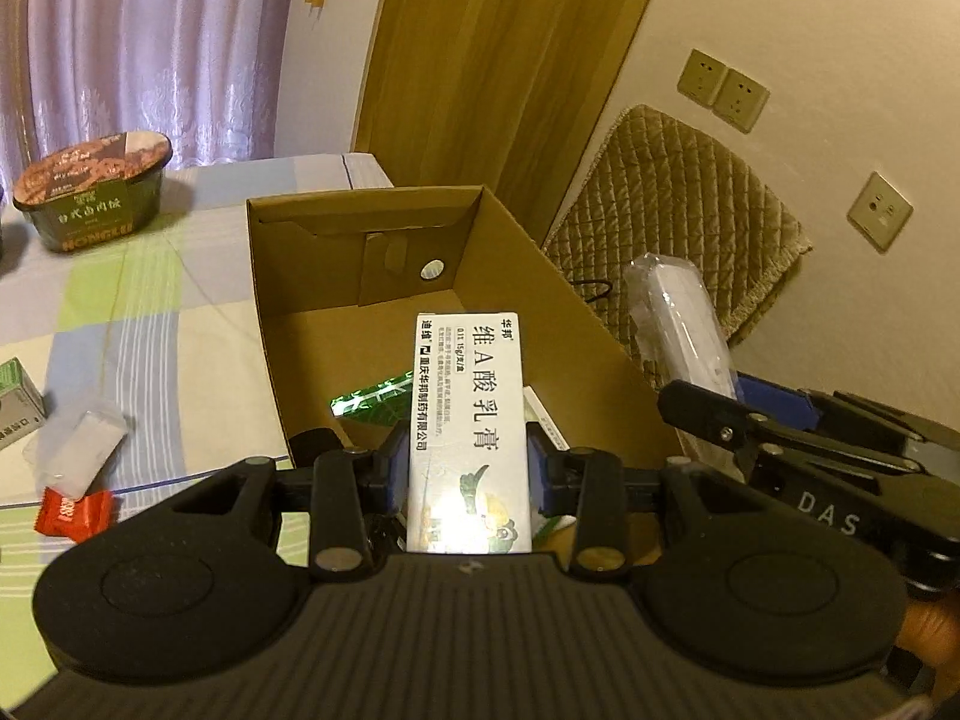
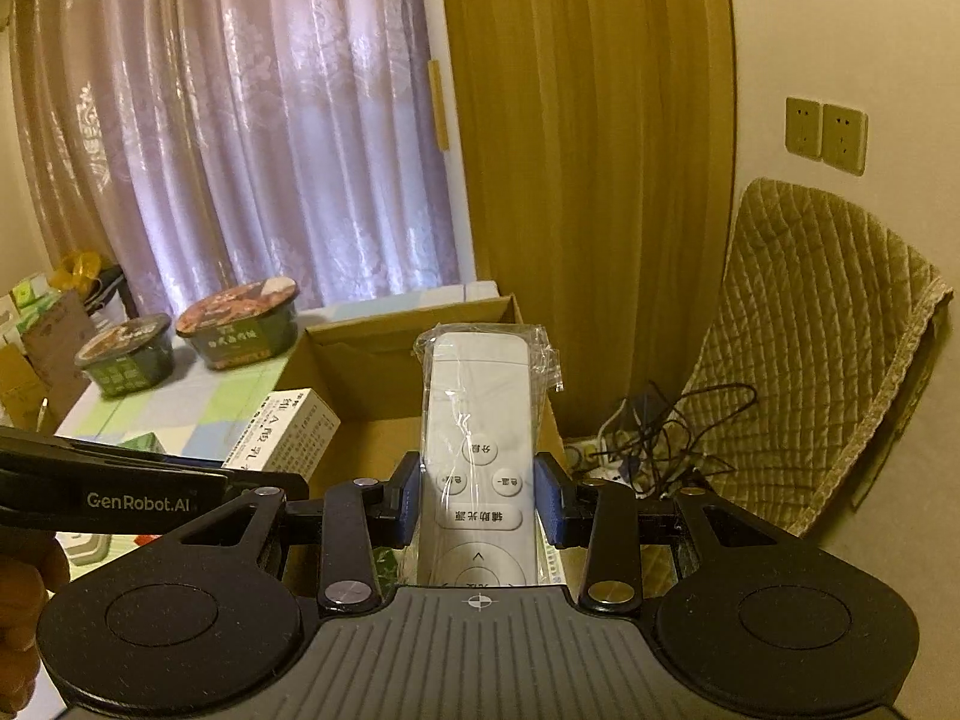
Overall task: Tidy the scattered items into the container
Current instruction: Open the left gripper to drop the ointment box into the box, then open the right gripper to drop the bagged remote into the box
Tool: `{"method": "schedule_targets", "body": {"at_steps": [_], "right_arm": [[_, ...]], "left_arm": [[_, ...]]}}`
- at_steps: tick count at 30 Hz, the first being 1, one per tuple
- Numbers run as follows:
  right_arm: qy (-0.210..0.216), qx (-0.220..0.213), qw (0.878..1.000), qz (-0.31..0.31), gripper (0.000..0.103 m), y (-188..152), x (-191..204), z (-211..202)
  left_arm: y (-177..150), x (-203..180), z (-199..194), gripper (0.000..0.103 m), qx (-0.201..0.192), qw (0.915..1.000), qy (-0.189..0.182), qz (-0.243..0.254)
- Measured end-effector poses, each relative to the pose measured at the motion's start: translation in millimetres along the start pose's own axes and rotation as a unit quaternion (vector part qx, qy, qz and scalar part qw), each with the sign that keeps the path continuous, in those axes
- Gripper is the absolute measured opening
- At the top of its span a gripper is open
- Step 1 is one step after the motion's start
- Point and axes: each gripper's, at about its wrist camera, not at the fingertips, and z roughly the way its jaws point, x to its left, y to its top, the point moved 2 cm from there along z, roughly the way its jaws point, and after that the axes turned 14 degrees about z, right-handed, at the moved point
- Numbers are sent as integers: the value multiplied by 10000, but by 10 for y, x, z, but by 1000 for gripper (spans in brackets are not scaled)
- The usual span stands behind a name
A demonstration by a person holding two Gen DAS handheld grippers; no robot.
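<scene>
The left gripper [image 1: 470,474] clamps the ointment box [image 1: 465,420] above the cardboard box [image 1: 360,324], ready for release; at 3 o'clock, the right gripper [image 2: 478,498] clamps the wrapped remote [image 2: 477,420].

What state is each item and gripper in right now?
Left gripper: shut on the ointment box.
Ointment box: held over the cardboard box.
Right gripper: shut on the remote control.
Remote control: in a clear plastic wrap, held above the cardboard box.
Cardboard box: open, with a green packet inside.
Instant food bowl: sealed, upright on the bed.
Red sachet: lying on the bed, outside the box.
</scene>
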Motion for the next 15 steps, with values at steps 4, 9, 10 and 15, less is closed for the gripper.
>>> {"method": "schedule_targets", "body": {"at_steps": [4,9,10,15], "right_arm": [[-5,52,10000,-22,41,-12,-3,105],[40,105,9999,-71,41,-21,48,194],[60,112,9999,-84,41,-19,69,204],[191,185,9994,-224,41,-6,222,267]], "left_arm": [[-63,128,29,47,24,9998,139,-102],[-165,279,-164,49,-84,9990,344,-286],[-186,301,-219,50,-118,9987,400,-308],[-286,401,-446,55,-213,9968,599,-487]]}}
